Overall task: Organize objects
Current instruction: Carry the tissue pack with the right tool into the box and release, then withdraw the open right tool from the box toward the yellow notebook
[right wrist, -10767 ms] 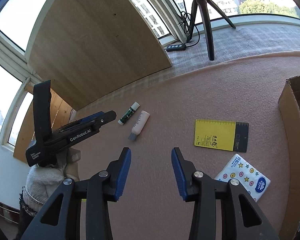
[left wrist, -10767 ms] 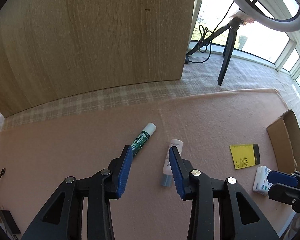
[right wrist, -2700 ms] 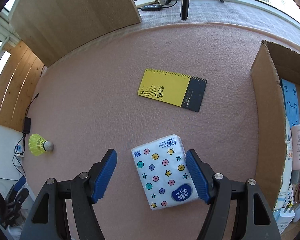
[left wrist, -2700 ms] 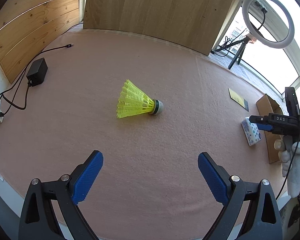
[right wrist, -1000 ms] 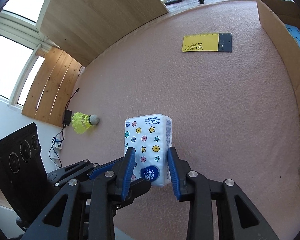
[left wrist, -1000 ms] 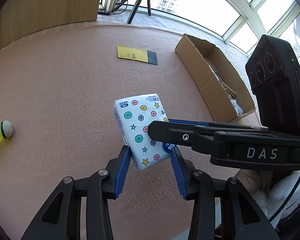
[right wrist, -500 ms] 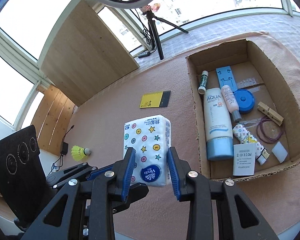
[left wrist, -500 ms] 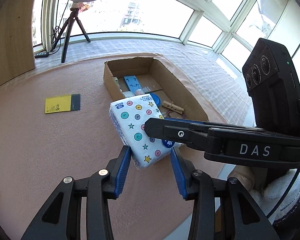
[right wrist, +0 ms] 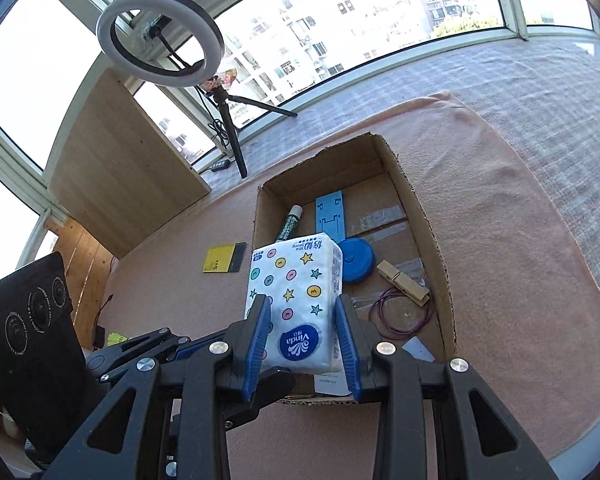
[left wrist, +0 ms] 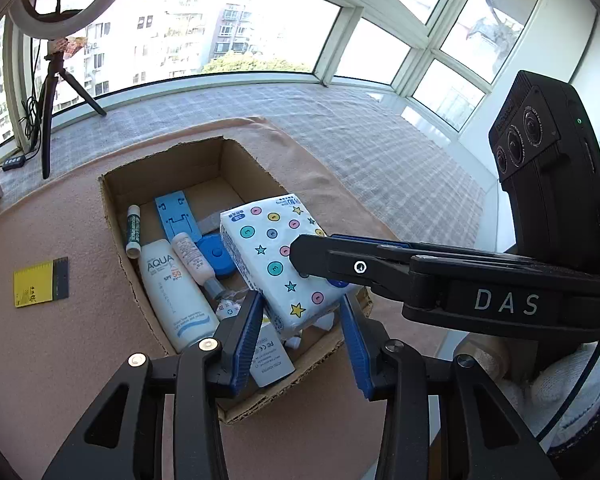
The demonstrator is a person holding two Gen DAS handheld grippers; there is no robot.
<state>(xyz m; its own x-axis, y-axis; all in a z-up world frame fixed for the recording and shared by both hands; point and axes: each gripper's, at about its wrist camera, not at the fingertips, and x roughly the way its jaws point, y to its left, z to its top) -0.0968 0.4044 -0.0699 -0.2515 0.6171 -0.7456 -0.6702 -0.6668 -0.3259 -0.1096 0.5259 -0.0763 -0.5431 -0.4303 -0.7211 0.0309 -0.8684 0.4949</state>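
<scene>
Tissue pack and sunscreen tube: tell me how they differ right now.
1. The tissue pack is held up over the cardboard box; the sunscreen tube lies on the box floor.
2. The tissue pack is a soft block printed with coloured dots and stars; the sunscreen tube is long, plain white, with a blue cap end.
3. Both the right gripper and left gripper clamp the pack; nothing grips the tube.
Both are mostly white.

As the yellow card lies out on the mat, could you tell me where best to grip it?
Probably across its short width, coming from above and tilted: the card lies flat and thin on the mat, so one jaw must slide under a long edge.
</scene>
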